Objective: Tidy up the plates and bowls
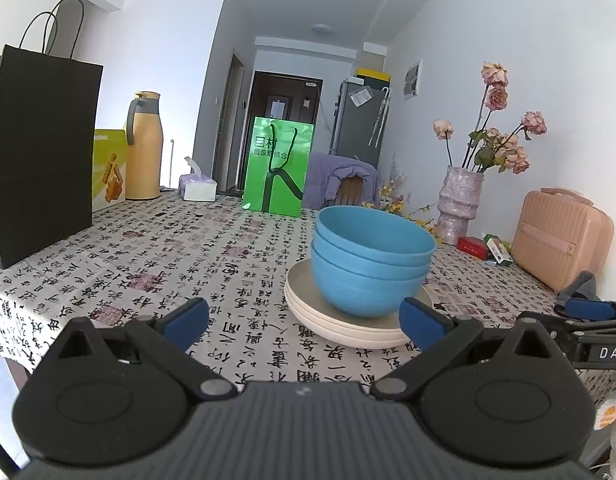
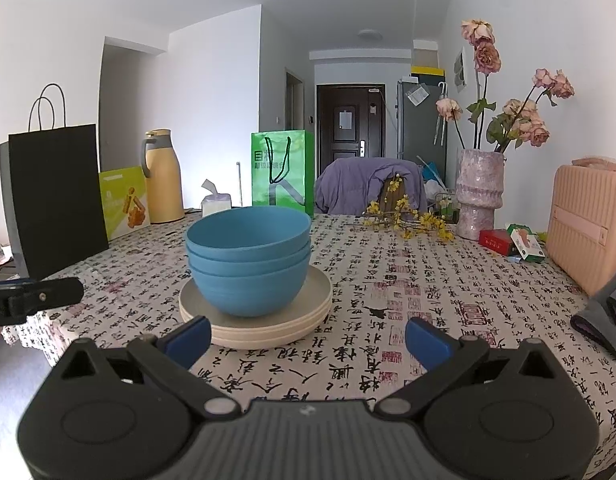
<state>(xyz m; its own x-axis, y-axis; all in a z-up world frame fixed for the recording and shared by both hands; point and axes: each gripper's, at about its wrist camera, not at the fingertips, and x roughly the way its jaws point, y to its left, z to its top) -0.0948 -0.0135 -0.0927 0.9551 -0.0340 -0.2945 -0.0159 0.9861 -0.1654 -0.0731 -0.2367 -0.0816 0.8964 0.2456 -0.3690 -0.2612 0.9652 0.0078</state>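
Three nested blue bowls [image 1: 370,264] [image 2: 248,264] stand upright on a stack of three cream plates [image 1: 308,312] [image 2: 308,312] on the patterned tablecloth. My left gripper [image 1: 304,320] is open, just short of the stack, with the plates ahead and to its right and nothing between its blue pads. My right gripper [image 2: 308,336] is also open and holds nothing, with the stack ahead and to its left. The right gripper's tip shows at the right edge of the left wrist view, and the left gripper's tip at the left edge of the right wrist view.
A black paper bag [image 2: 56,196], a yellow box [image 2: 124,202], a tan thermos [image 2: 162,176], a tissue box [image 2: 216,202] and a green bag [image 2: 282,170] line the far left and back. A vase of dried roses [image 2: 478,194], small boxes [image 2: 512,242] and a pink case [image 2: 588,228] stand right.
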